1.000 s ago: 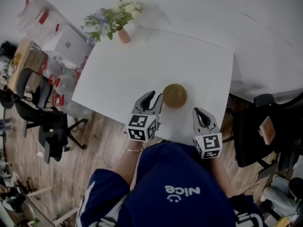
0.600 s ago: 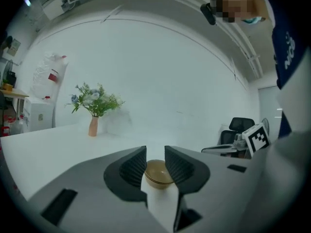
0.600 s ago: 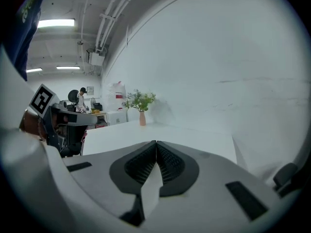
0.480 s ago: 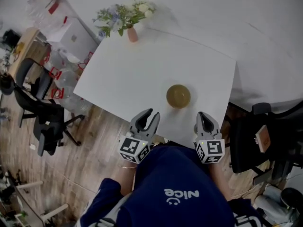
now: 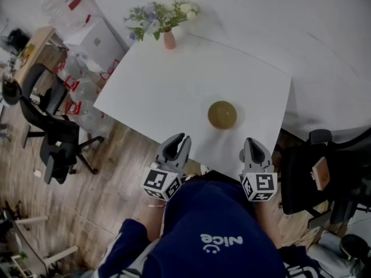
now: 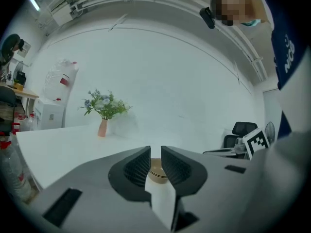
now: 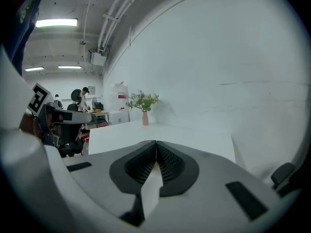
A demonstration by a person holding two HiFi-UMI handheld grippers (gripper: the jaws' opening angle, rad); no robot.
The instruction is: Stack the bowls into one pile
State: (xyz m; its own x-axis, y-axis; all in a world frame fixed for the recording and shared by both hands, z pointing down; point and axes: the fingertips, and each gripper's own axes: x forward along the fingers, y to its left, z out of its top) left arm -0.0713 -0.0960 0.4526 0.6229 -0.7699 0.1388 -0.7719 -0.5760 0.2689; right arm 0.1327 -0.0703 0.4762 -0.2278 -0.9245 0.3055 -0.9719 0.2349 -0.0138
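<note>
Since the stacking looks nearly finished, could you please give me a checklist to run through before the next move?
1. No loose bowls on the table: ok; only one brown bowl pile shows.
2. Number of bowls in it: cannot tell.
3. Left gripper empty: ok; fingers closing, nothing between them.
4. Right gripper empty: ok; its fingers together on nothing.
5. Grippers apart from the pile: ok; both at the near table edge.
6. Flower vase away from the pile: ok; upright at the far corner.

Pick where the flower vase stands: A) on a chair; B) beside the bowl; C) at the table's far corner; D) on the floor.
C: the vase stands at the far corner of the table, well apart from the bowl.
</note>
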